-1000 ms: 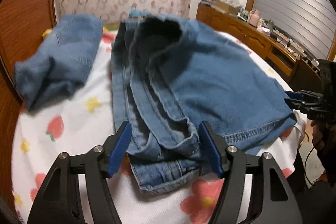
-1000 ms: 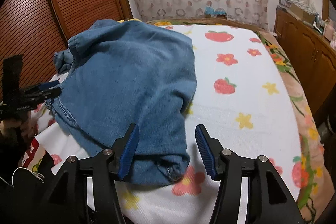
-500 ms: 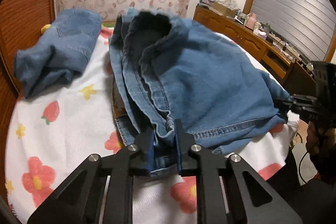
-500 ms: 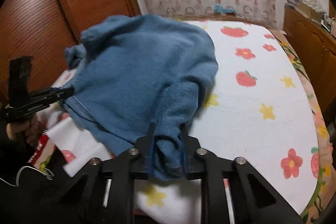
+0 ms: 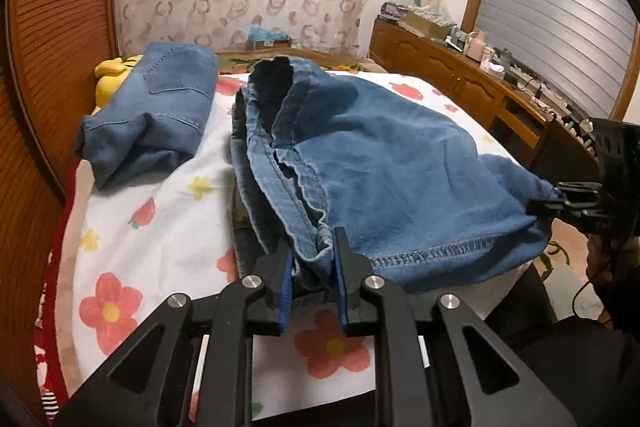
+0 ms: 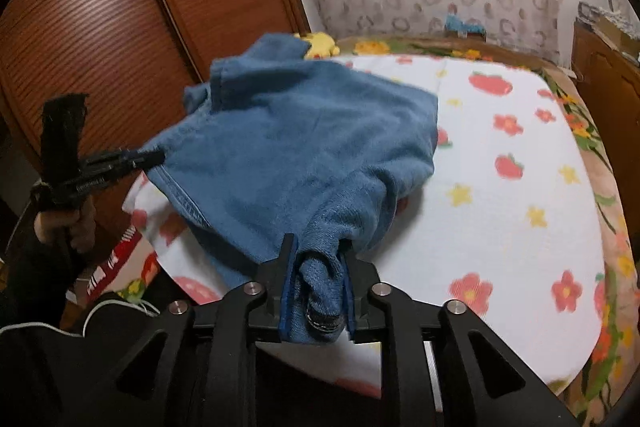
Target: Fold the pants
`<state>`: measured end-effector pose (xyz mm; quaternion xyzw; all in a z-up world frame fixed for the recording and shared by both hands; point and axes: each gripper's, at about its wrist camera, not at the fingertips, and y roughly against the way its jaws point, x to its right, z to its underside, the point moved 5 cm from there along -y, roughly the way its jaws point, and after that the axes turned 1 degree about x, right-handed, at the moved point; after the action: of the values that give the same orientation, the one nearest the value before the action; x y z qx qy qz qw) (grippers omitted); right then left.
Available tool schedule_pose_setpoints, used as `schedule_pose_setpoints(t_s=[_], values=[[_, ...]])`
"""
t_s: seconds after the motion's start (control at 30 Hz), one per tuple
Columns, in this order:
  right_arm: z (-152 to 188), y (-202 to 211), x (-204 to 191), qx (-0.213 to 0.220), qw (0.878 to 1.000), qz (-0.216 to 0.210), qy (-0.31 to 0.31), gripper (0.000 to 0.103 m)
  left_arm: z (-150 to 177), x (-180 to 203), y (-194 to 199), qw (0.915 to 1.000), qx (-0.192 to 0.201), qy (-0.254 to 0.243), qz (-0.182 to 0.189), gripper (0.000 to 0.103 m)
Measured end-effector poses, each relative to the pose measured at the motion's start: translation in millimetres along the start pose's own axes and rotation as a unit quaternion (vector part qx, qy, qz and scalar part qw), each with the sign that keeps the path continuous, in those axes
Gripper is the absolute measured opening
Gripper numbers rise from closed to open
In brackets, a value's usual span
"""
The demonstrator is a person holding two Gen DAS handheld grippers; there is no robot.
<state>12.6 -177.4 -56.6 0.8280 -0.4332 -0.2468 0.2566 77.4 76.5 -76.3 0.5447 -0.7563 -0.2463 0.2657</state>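
Left wrist view, progress: the blue denim pants lie on the flower-print bedsheet, already doubled into several layers; by my judgement one more fold is under way, with laying down and smoothing left.
Left wrist view, grip: the left gripper pinches the stacked hem edges at the near corner; the right gripper bites the far corner.
Left wrist view, look: stitched hem taut between both corners, waist opening gaping toward the headboard; a second folded denim garment sits apart, near the wooden wardrobe.
Right wrist view, grip: the right gripper clamps a bunched wad of denim.
Right wrist view, look: the pants are raised like a tent off the sheet; the left gripper holds the opposite corner.
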Motion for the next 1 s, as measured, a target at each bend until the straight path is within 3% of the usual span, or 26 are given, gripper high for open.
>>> schedule_pose_setpoints(t_s=[0.2, 0.33, 0.4, 0.73, 1.0], values=[[-11, 15, 3, 0.017, 0.999, 0.028, 0.008, 0.033, -16, 7, 11, 0.9996, 0.015, -0.01, -0.021, 0.027], [-13, 20, 7, 0.03, 0.998, 0.048, 0.008, 0.041, -31, 13, 17, 0.9985, 0.039, -0.02, -0.032, 0.064], [-11, 16, 9, 0.03, 0.998, 0.053, 0.002, 0.045, -37, 16, 15, 0.9981, 0.044, -0.025, -0.035, 0.074], [-13, -25, 15, 0.018, 0.998, 0.051, -0.02, 0.052, -56, 33, -30, 0.9991, 0.035, -0.023, -0.008, 0.076], [-15, -37, 24, 0.013, 0.998, 0.06, -0.023, 0.052, -82, 45, -87, 0.9993, 0.002, -0.035, 0.01, 0.076]])
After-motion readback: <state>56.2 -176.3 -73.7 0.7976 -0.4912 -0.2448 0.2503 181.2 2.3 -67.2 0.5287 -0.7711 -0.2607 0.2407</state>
